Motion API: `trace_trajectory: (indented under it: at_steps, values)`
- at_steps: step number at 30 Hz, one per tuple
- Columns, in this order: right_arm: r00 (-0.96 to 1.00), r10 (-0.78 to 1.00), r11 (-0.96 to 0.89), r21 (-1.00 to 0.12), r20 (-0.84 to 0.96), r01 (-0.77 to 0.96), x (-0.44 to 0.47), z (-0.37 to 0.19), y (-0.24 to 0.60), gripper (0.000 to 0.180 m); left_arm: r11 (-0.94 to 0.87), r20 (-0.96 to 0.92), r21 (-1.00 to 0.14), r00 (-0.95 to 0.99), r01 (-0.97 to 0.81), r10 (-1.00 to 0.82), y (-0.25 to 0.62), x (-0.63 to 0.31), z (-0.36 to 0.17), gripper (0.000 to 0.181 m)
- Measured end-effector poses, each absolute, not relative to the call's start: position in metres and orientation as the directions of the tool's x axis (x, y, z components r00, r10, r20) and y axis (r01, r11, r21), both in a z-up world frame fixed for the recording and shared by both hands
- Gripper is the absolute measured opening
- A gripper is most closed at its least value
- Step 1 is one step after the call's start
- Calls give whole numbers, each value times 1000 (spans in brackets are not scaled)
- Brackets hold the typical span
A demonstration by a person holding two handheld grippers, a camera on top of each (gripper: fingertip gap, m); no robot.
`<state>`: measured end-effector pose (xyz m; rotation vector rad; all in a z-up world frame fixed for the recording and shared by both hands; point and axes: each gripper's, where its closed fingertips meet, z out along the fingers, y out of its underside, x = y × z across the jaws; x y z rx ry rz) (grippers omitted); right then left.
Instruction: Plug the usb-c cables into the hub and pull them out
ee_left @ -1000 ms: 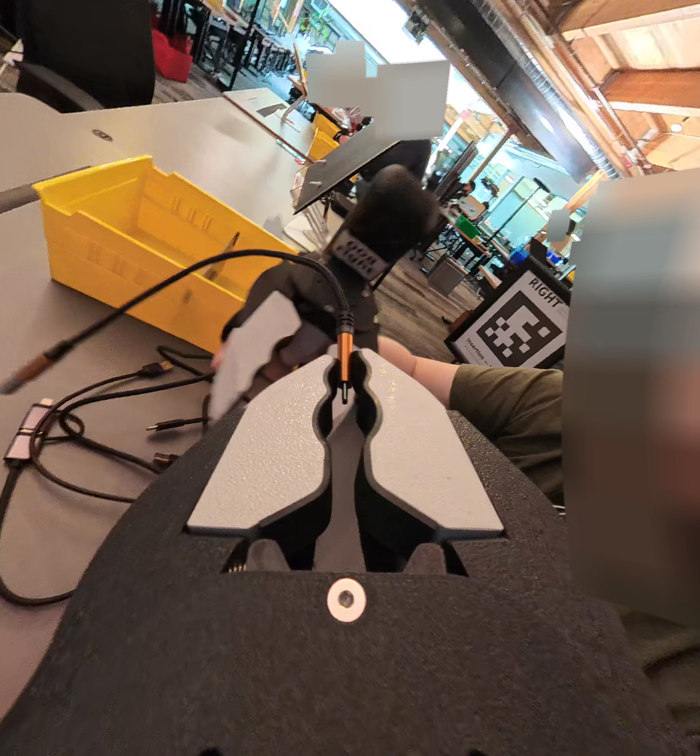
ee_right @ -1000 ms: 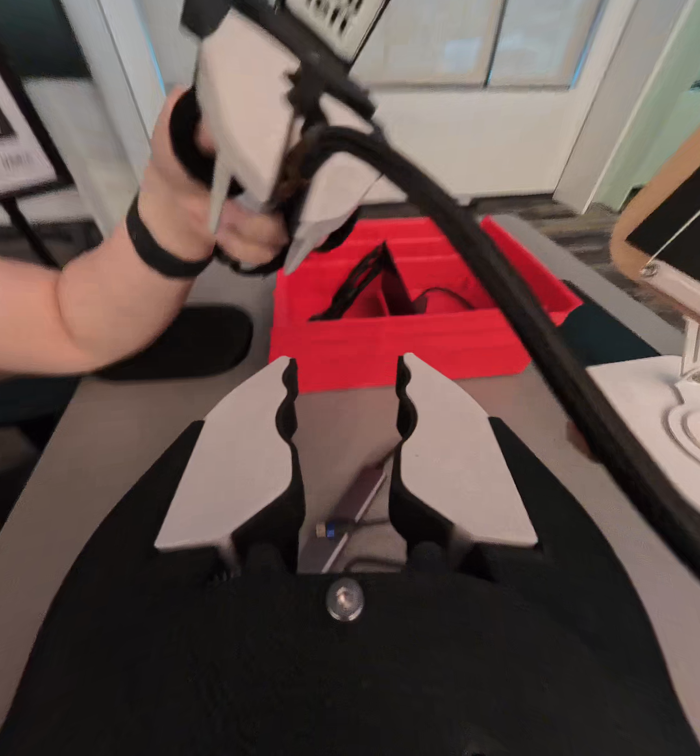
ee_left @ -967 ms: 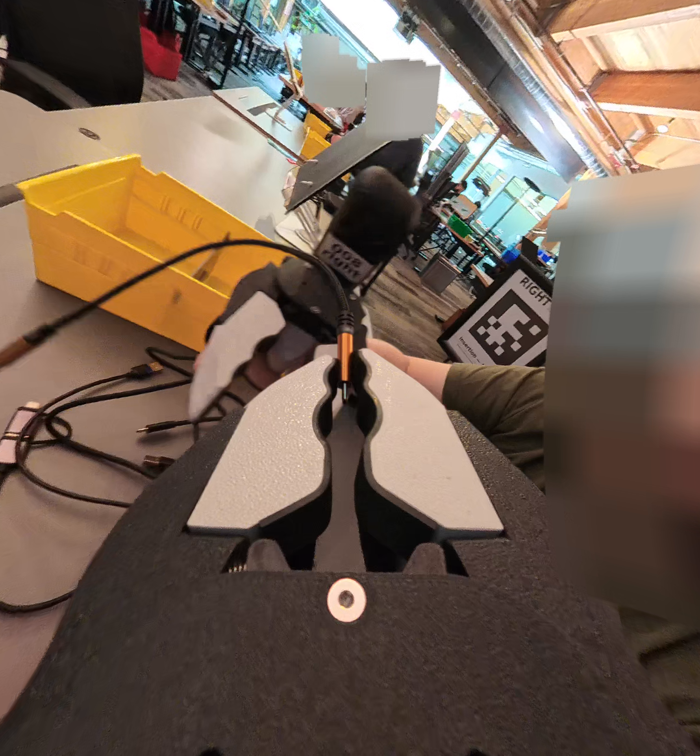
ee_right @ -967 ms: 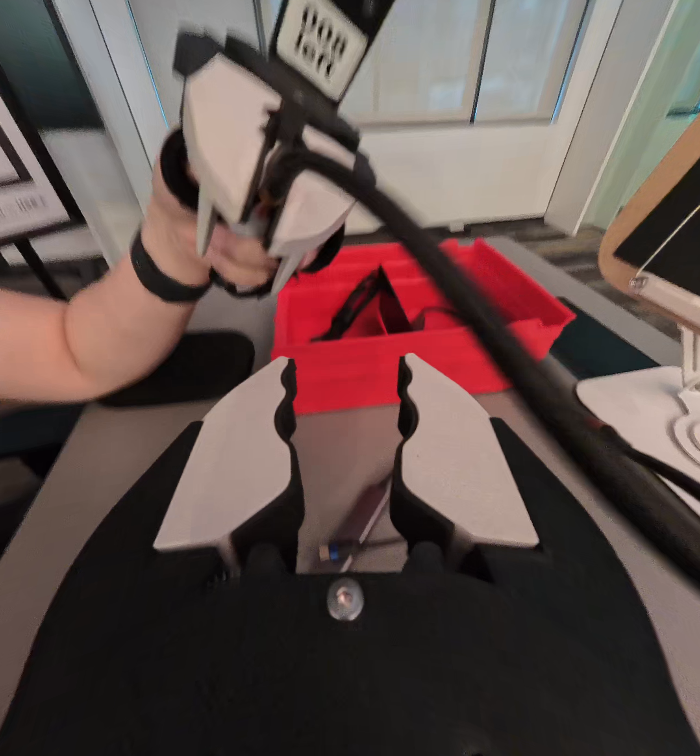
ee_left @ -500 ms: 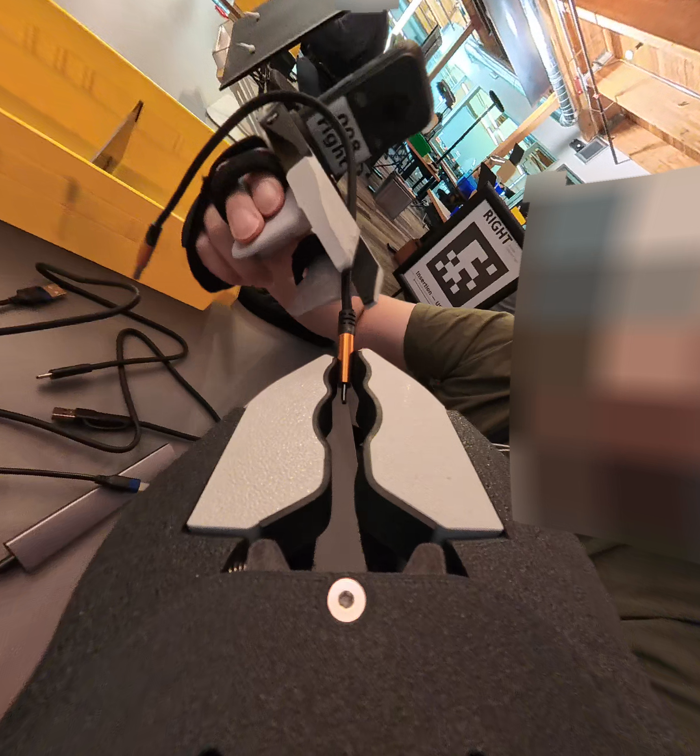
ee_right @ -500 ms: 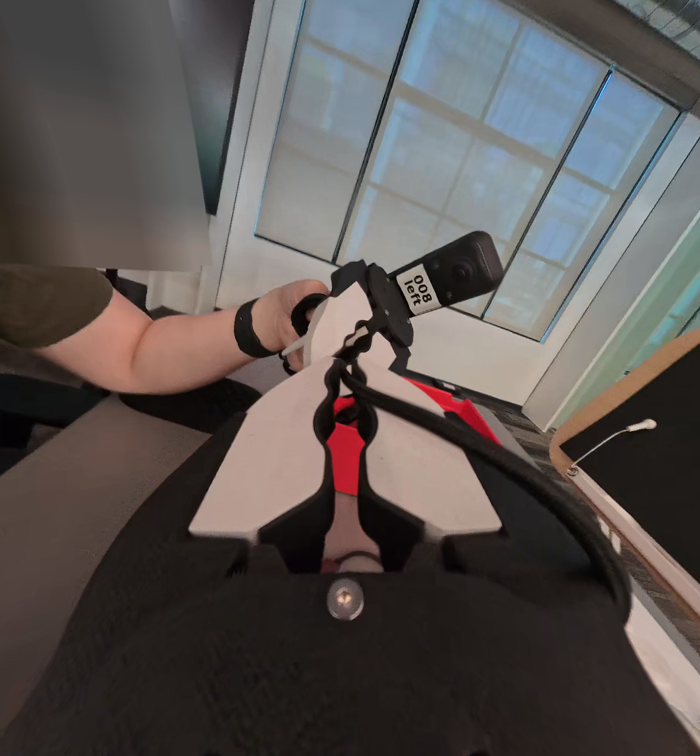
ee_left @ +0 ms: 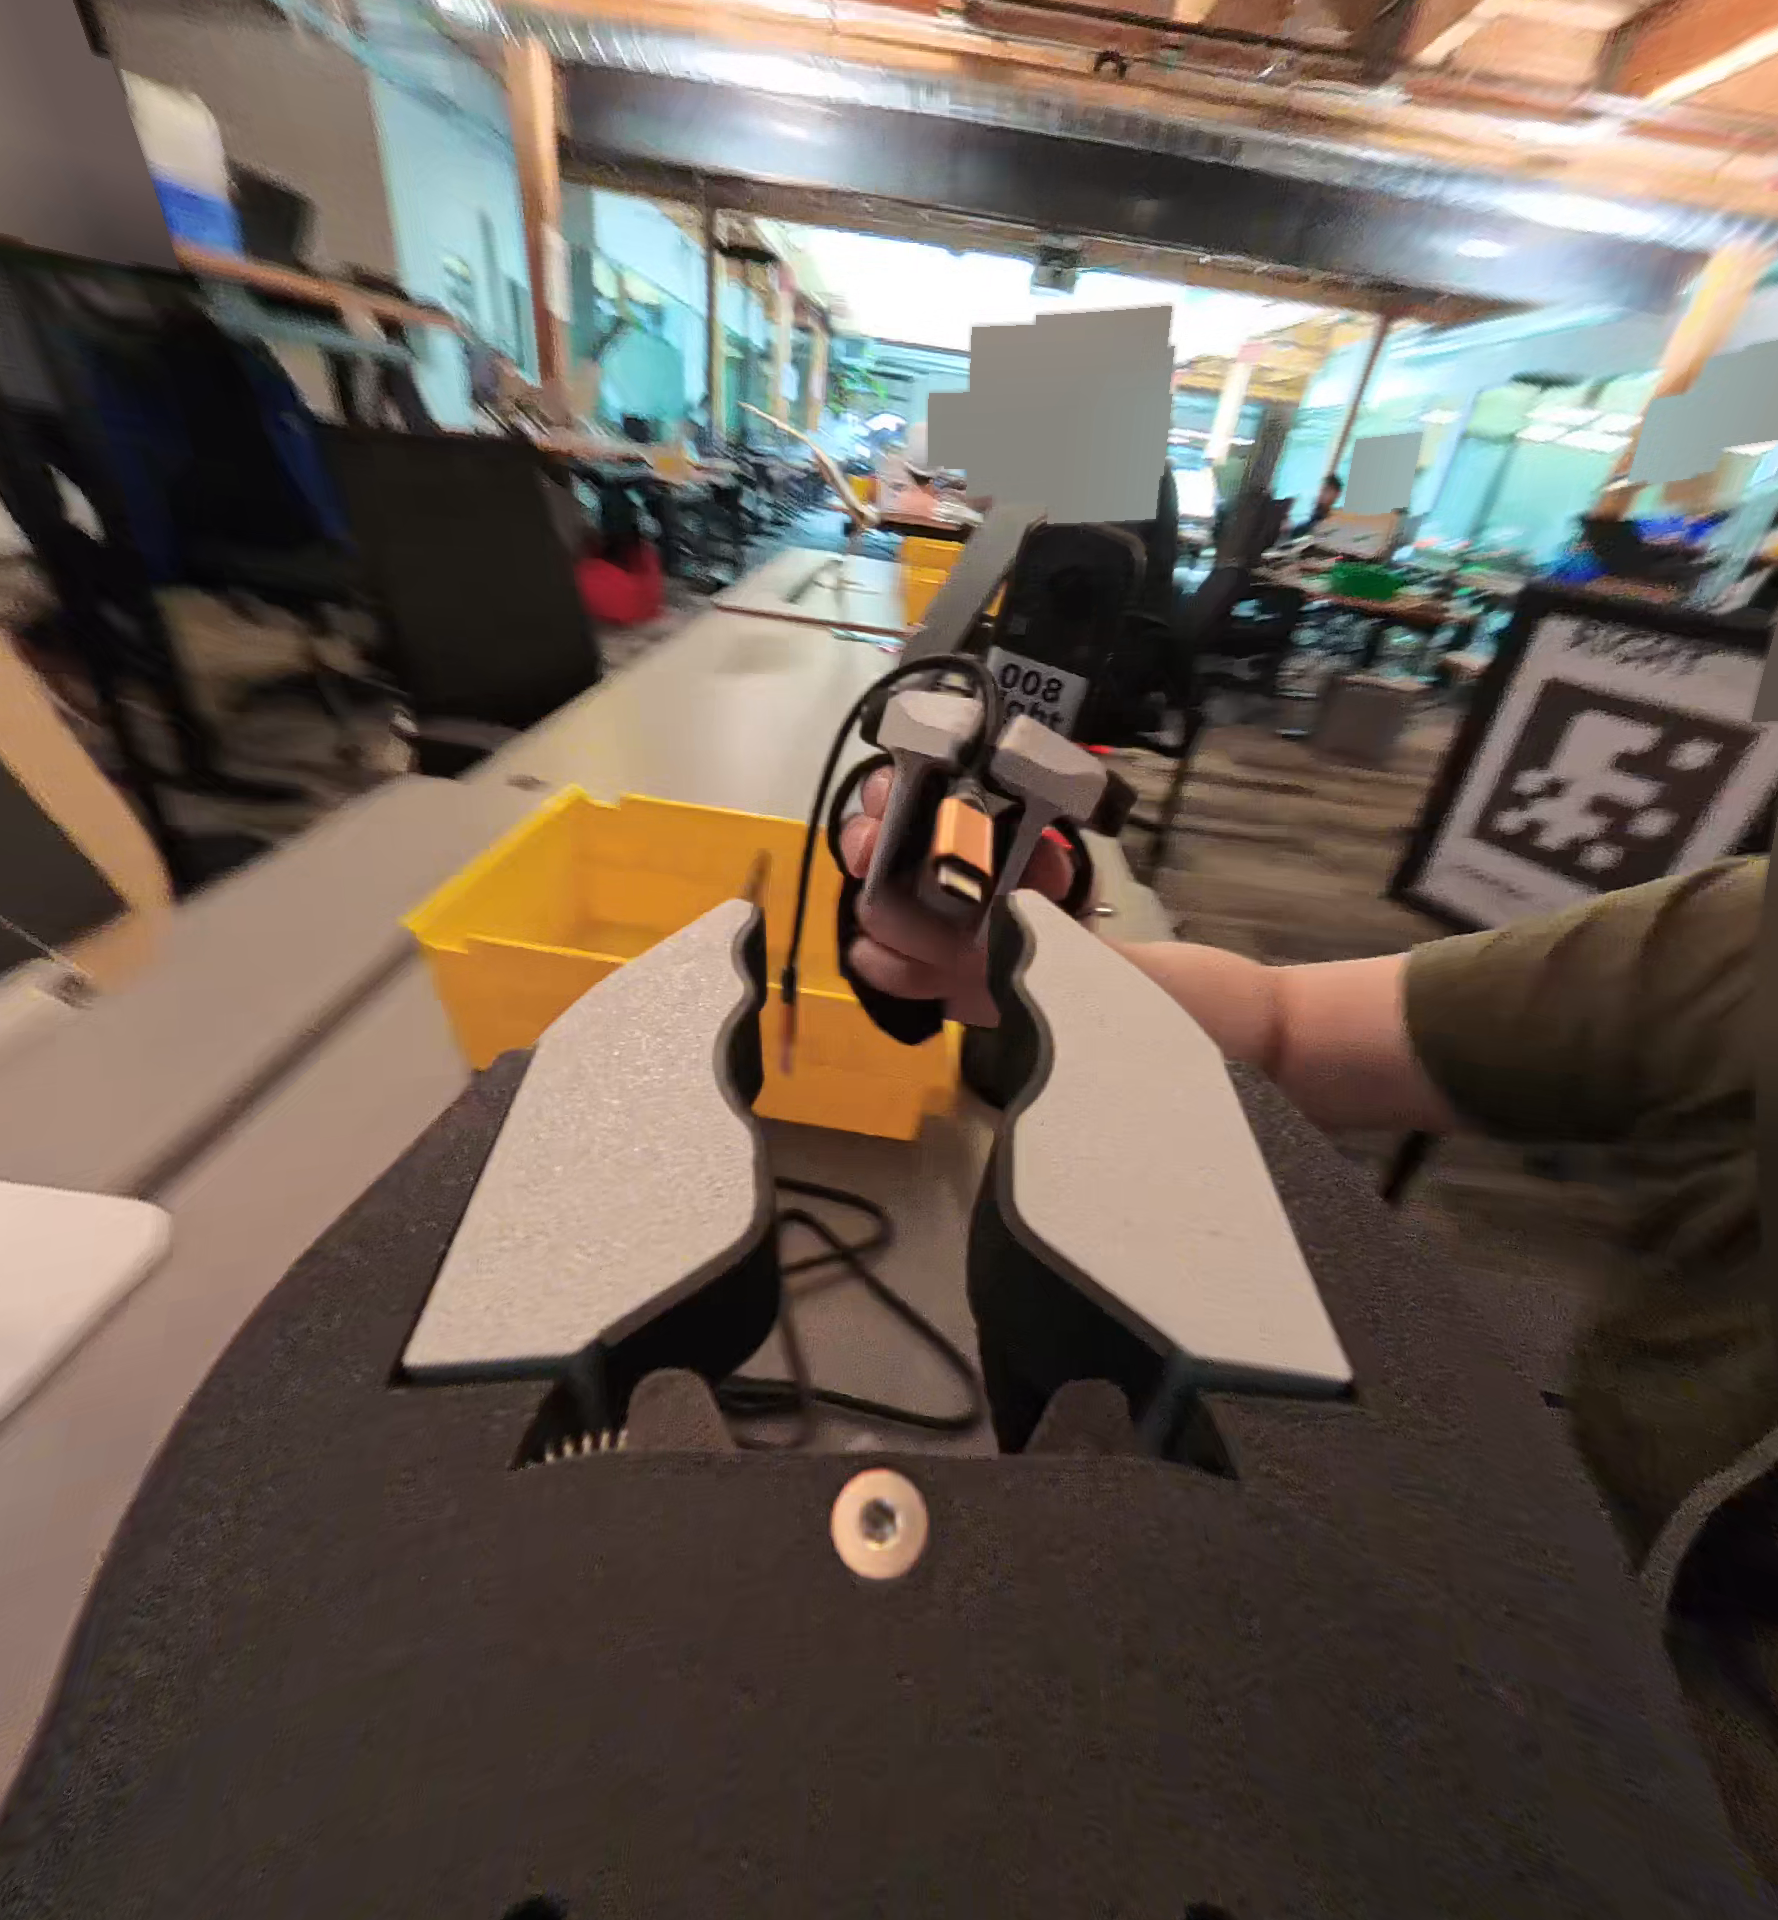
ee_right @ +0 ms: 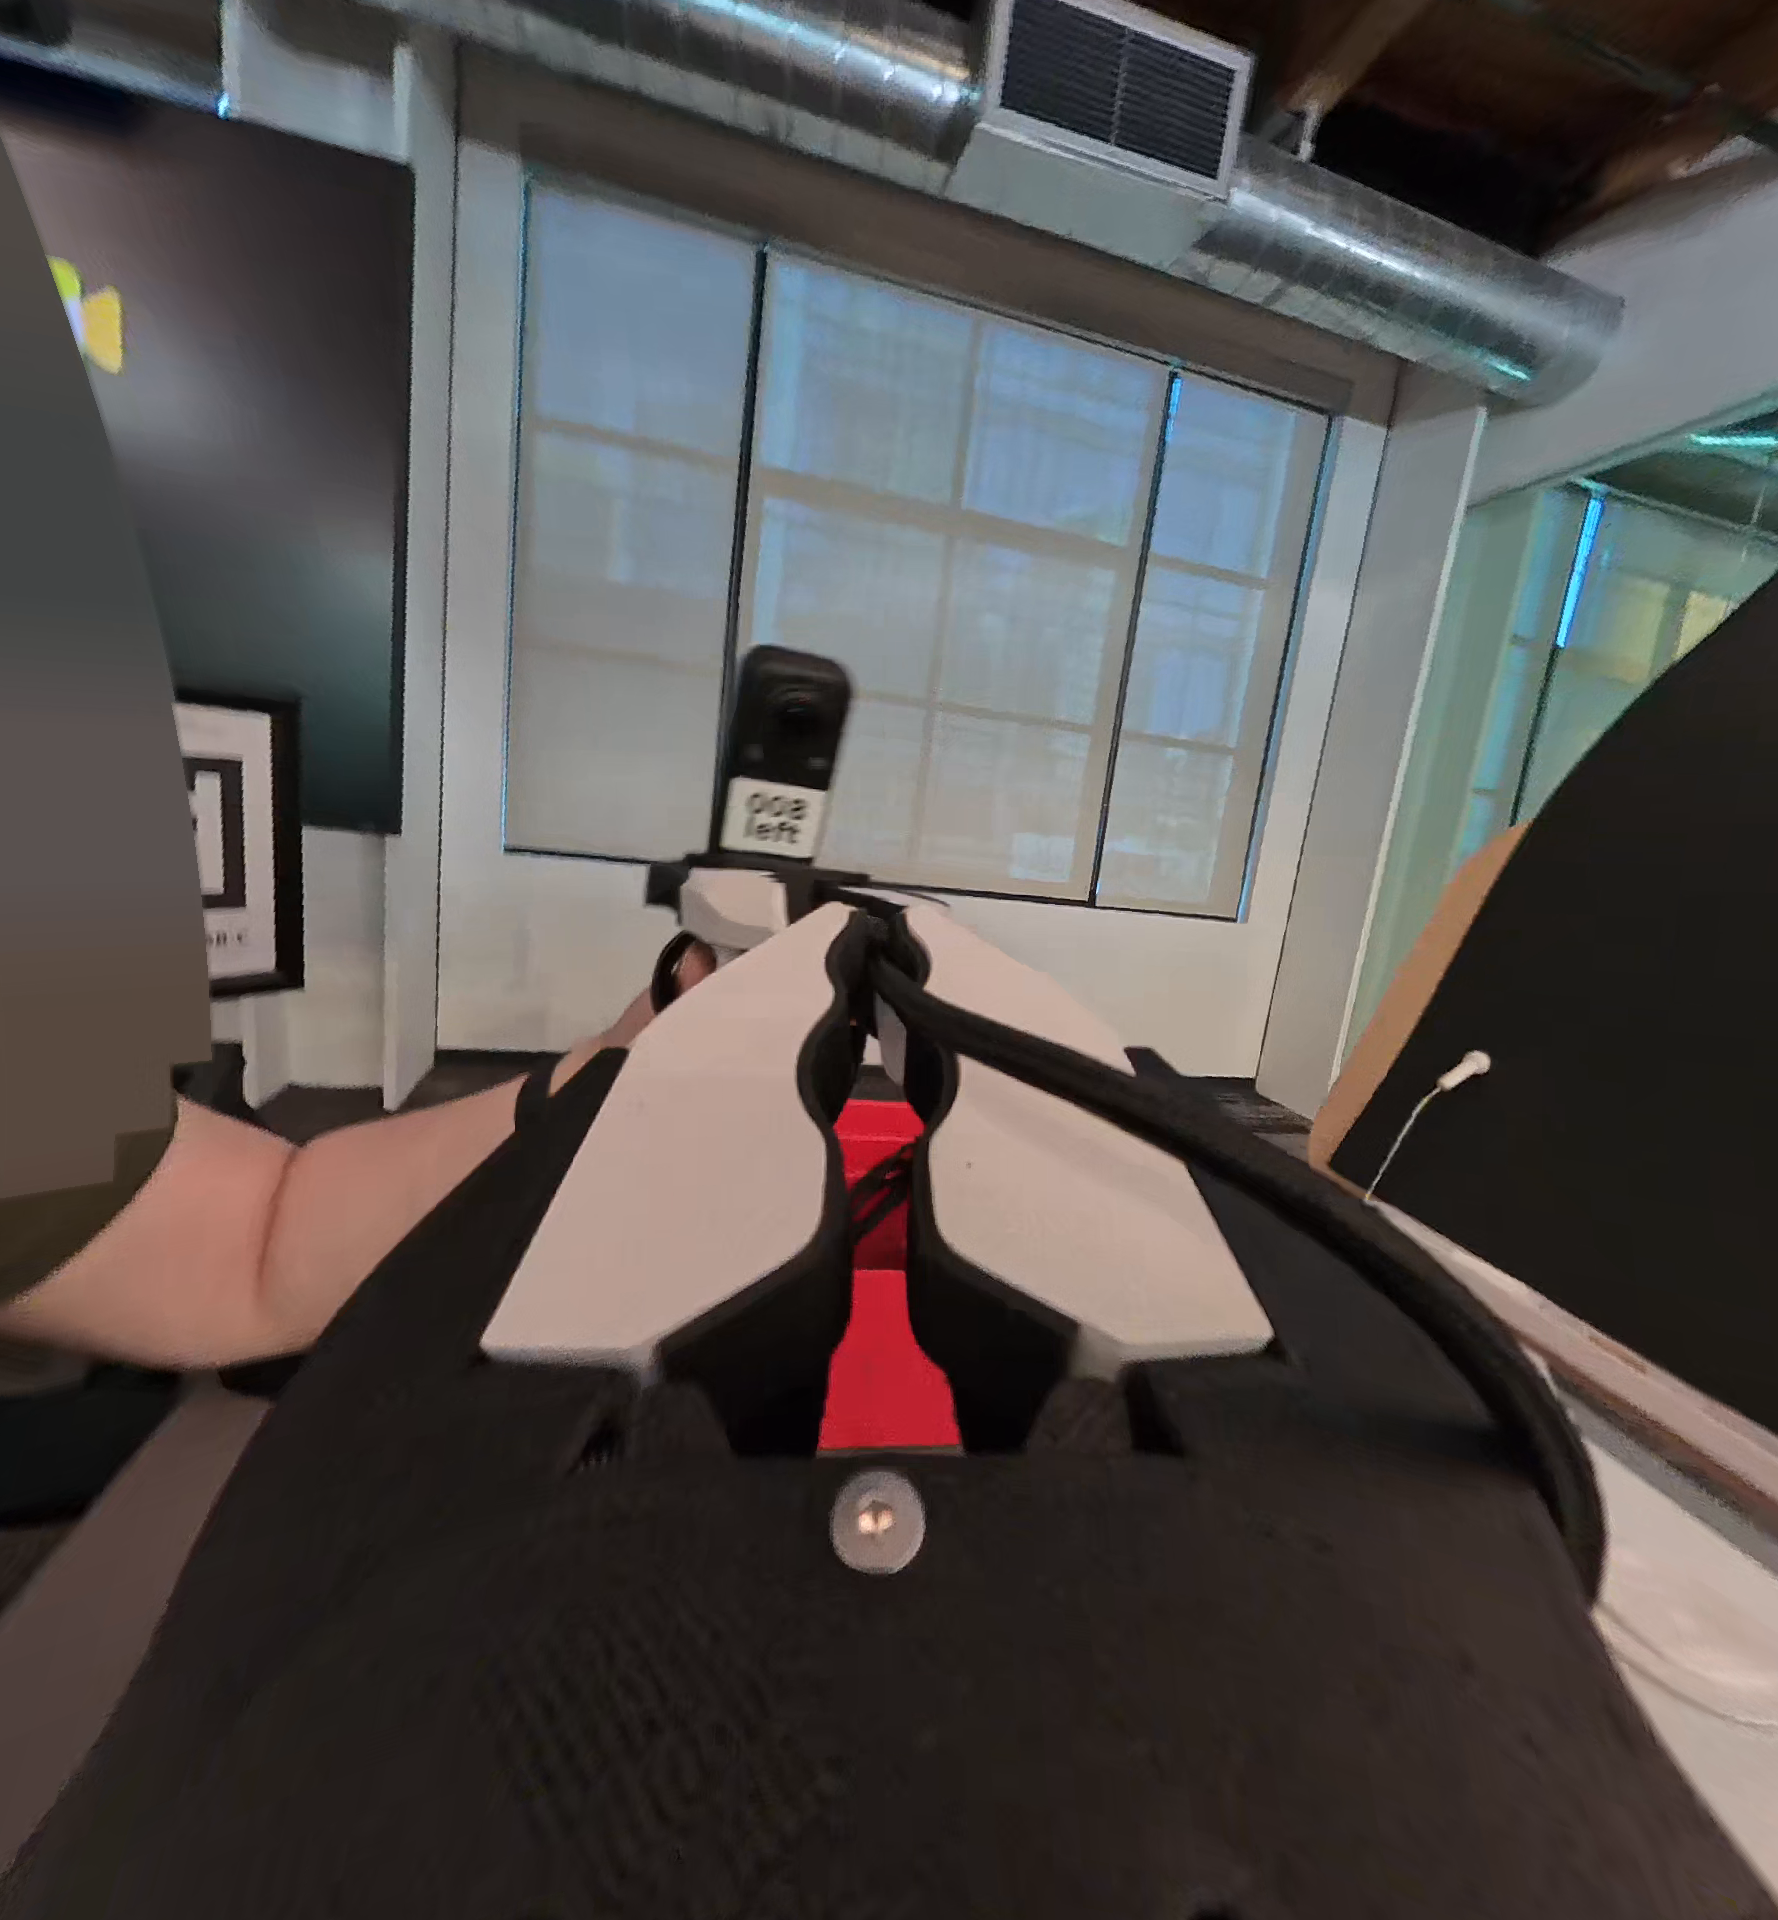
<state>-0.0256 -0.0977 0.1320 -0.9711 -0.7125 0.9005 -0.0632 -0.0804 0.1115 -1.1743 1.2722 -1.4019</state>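
Left gripper [ee_left: 880, 971] agape, right gripper [ee_right: 872, 940] clamped

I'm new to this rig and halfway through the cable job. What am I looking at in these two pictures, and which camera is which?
There is no robot arm. A person holds a two-finger gripper in each hand, and each has a camera looking along its fingers.

One picture is from the left gripper. Its grey fingers stand apart and hold nothing. Facing it is the right gripper, pinching the orange plug of a black cable whose other end dangles free. Behind is a yellow bin on the grey table, and loose cables lie below.

The other picture is the right gripper's own view. It is shut on that cable, and a red bin shows through the gap. No hub is visible.
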Motion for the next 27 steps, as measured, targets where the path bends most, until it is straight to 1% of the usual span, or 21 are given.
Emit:
trace_trajectory:
  at_steps: [1,3,5,6,12,14,18,19,20,24,26,27]
  values:
    - [454,887,253,-908,81,-333,-24,134,-97,5,-17,10,-999,-132,48,-991,-81,-66,115,40]
    - [438,898,214,-908,39,-359,-23,136,-96,5,122,-127,-989,-61,80,-990,-84,-71,120,31]
    - [436,899,222,-907,48,-358,-24,136,-98,5,239,-239,-970,7,49,-971,-86,-70,118,31]
    - [427,902,225,-908,58,-353,-26,136,-99,5,269,-269,-962,16,33,-963,-89,-67,116,31]
    - [404,911,222,-922,81,-316,-36,130,-103,5,248,-248,-965,5,80,-969,-98,-63,121,28]
    - [402,911,225,-923,86,-312,-37,130,-103,5,261,-261,-963,14,72,-965,-96,-63,119,24]
    - [385,919,216,-924,84,-315,-38,128,-104,5,320,-319,-946,18,47,-947,-98,-60,113,20]
    - [379,922,215,-924,85,-316,-39,128,-105,5,327,-327,-943,14,56,-945,-100,-60,114,16]
    - [382,920,217,-923,84,-318,-38,128,-104,5,329,-328,-942,17,61,-944,-100,-60,114,13]
    - [356,926,239,-924,125,-298,-40,126,-109,5,308,-309,-950,-24,53,-951,-104,-61,113,12]
    - [338,927,261,-929,165,-262,-43,123,-113,8,265,-269,-962,-66,61,-961,-108,-63,115,12]
    - [329,927,268,-933,182,-239,-46,121,-114,14,248,-253,-967,-80,65,-964,-109,-63,115,12]
